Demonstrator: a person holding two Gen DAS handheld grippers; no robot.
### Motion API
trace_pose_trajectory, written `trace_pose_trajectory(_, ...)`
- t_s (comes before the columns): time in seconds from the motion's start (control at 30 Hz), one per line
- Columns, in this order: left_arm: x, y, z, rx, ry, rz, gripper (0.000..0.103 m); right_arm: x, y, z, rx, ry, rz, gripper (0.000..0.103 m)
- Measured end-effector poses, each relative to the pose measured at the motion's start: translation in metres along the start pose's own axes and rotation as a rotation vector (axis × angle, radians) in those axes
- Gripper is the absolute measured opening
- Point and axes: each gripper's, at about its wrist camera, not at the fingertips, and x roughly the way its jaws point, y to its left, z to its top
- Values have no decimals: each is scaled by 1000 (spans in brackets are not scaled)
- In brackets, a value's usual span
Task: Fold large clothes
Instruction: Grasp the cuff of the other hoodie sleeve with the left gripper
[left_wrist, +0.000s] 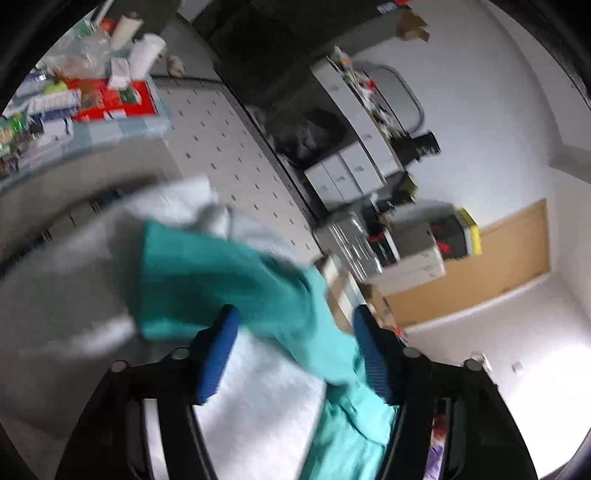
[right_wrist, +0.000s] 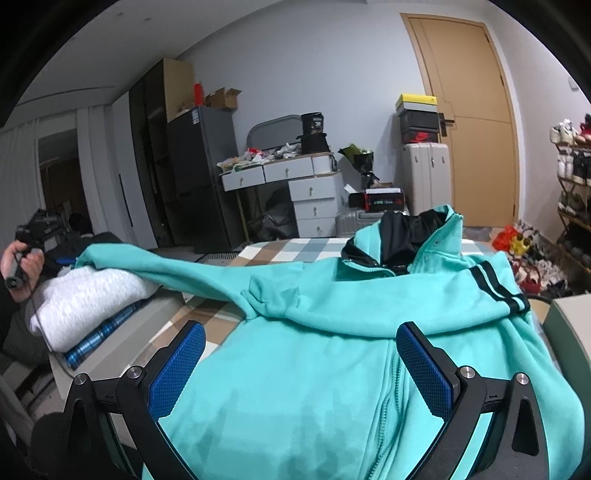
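Note:
A large teal zip jacket (right_wrist: 314, 354) with a black lining and black sleeve stripes lies front up on the checked bed cover (right_wrist: 266, 251). My right gripper (right_wrist: 301, 336) is open, its blue pads (right_wrist: 177, 369) spread just above the jacket's chest and touching nothing. One teal sleeve stretches left over a folded white garment (right_wrist: 85, 295). In the blurred, tilted left wrist view, that sleeve (left_wrist: 229, 280) runs between the spread blue fingers (left_wrist: 218, 350) of my left gripper (left_wrist: 295, 321), over white cloth (left_wrist: 258, 387). The jaws stand wide apart, not clamped on it.
A blue striped cloth (right_wrist: 99, 339) lies under the white garment. Beyond the bed stand a white drawer desk (right_wrist: 295, 184), a dark fridge (right_wrist: 199, 177), a suitcase with shoe boxes (right_wrist: 424, 177), a wooden door (right_wrist: 469, 122) and a shoe rack (right_wrist: 572, 173). A cluttered table (left_wrist: 74, 99) shows in the left wrist view.

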Motion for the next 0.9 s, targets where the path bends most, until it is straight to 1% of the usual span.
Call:
trace_pose_trajectory(0.03, 0, -3, -4, -13, 13, -38, 66, 0, 2, 0, -8, -1, 1, 103)
trace_pose_trajectory(0.07, 1, -5, -6, -23, 16, -55, 66, 0, 3, 0, -14, -2, 5, 103)
trace_pose_trajectory(0.1, 2, -7, -7, -30, 16, -49, 66, 0, 4, 0, -17, -1, 8, 103)
trace_pose_trajectory(0.17, 12, -11, -6, -34, 28, -6, 71, 2, 8, 0, -30, 5, 13, 103)
trace_pose_trajectory(0.23, 27, -7, 1, -45, 57, 22, 71, 3, 11, -1, -48, 14, 12, 103)
trace_pose_trajectory(0.27, 31, -2, 6, -62, 49, 57, 71, 3, 14, -2, -64, 15, 9, 103)
trace_pose_trajectory(0.33, 35, 5, 16, -103, 11, 87, 71, 0, 18, -4, -95, 7, 4, 103)
trace_pose_trajectory(0.43, 34, 11, 24, -128, -1, 88, 70, -3, 26, -6, -144, -9, 1, 103)
trace_pose_trajectory(0.5, 29, 8, 27, -98, -21, 122, 60, -4, 32, -7, -175, -12, 7, 103)
trace_pose_trajectory(0.53, 26, 5, 28, -72, -44, 152, 48, -4, 35, -8, -187, -10, 12, 103)
trace_pose_trajectory(0.57, 22, 3, 28, -55, -61, 161, 39, -4, 37, -8, -198, -7, 18, 103)
trace_pose_trajectory(0.6, 18, 1, 30, -50, -74, 155, 33, -2, 40, -9, -210, -2, 25, 103)
trace_pose_trajectory(0.63, 15, 1, 29, -41, -84, 159, 16, -1, 42, -10, -221, 4, 30, 103)
trace_pose_trajectory(0.67, 12, -1, 27, -26, -100, 162, 10, 0, 44, -11, -229, 6, 29, 103)
trace_pose_trajectory(0.73, 8, -5, 25, 9, -128, 152, 7, 0, 45, -11, -227, 1, 30, 103)
trace_pose_trajectory(0.8, 13, -4, 21, 21, -148, 172, 7, 1, 40, -10, -196, 11, 47, 103)
trace_pose_trajectory(0.87, 19, 0, 20, -9, -150, 184, 8, 4, 33, -9, -162, 22, 45, 103)
trace_pose_trajectory(0.9, 22, 7, 19, -42, -146, 182, 11, 5, 30, -8, -143, 26, 43, 103)
